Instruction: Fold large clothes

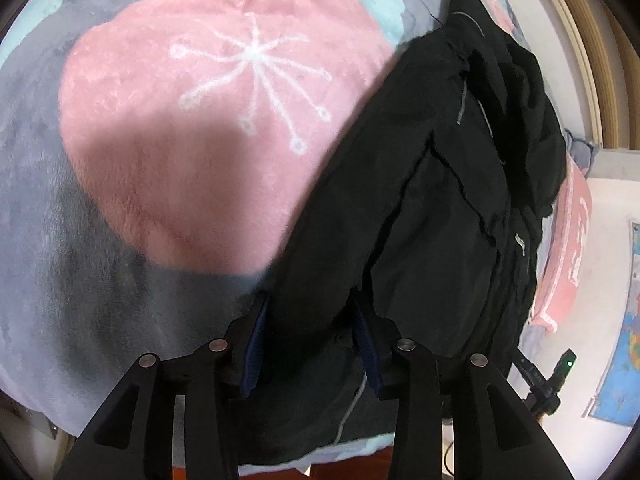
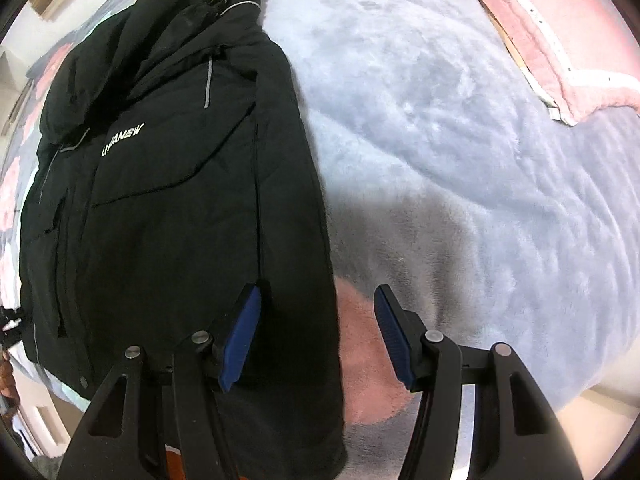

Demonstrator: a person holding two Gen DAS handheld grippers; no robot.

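Note:
A large black jacket point(image 1: 460, 184) with grey piping lies on a plush blanket point(image 1: 160, 128), its sides folded in to a long narrow shape. In the right wrist view the jacket point(image 2: 168, 184) shows white lettering on the chest and its collar at the far end. My left gripper point(image 1: 310, 316) is open, its blue-padded jaws on either side of the jacket's near left hem edge. My right gripper point(image 2: 318, 300) is open, its jaws straddling the jacket's near right edge; the left pad is over black cloth, the right pad over blanket.
The blanket point(image 2: 460, 140) is grey with pink and mint patches and a white snowflake pattern. A pink fold point(image 2: 540, 32) of it lies at the far right. A wall map point(image 1: 624, 340) and wooden frame point(image 1: 588, 40) stand beyond the bed's edge.

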